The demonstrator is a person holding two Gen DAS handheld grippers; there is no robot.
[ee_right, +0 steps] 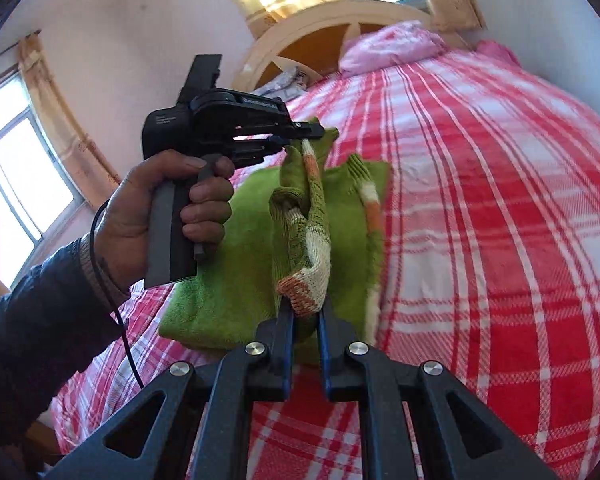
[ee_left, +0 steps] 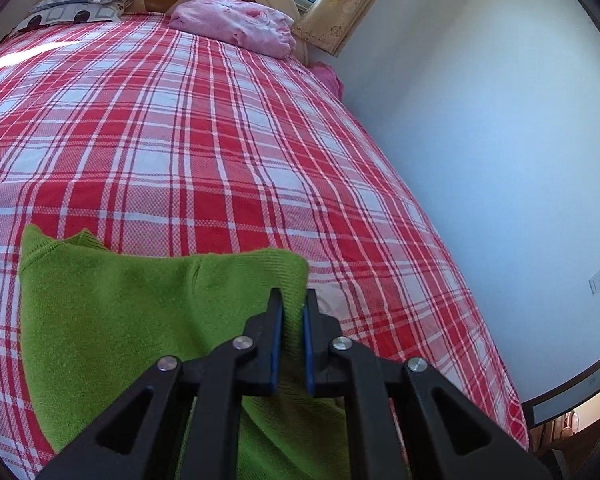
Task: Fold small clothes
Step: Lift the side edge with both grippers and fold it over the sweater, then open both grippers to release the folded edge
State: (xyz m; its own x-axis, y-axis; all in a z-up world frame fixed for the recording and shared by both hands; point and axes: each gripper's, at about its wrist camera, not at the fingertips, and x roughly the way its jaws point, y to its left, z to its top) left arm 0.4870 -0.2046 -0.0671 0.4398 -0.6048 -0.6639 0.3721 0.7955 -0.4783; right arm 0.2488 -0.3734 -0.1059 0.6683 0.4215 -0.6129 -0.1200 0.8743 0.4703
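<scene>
- The person's left hand (ee_right: 156, 216) holds the left gripper (ee_right: 296, 140), whose jaws are pinched tight on a far edge of the green knitted sweater (ee_right: 228, 280). In the left wrist view the same gripper (ee_left: 294, 300) clamps a fold of green knit (ee_left: 140, 320).
- The right gripper (ee_right: 305, 308) is clamped on the striped orange-and-white cuff (ee_right: 308, 284) at the near end, so that part of the sweater hangs between the two tools above the red plaid bedspread (ee_right: 500, 240), while the rest lies on it.
- It looks a light, soft, limp knit that will sag and stretch. The ribbed cuffs and hem are likely the firmest places to grip, and loose stitches may snag.
- No containers are visible; only a pink bundle (ee_left: 236, 24) and pillows (ee_left: 80, 10) lie at the far headboard.
</scene>
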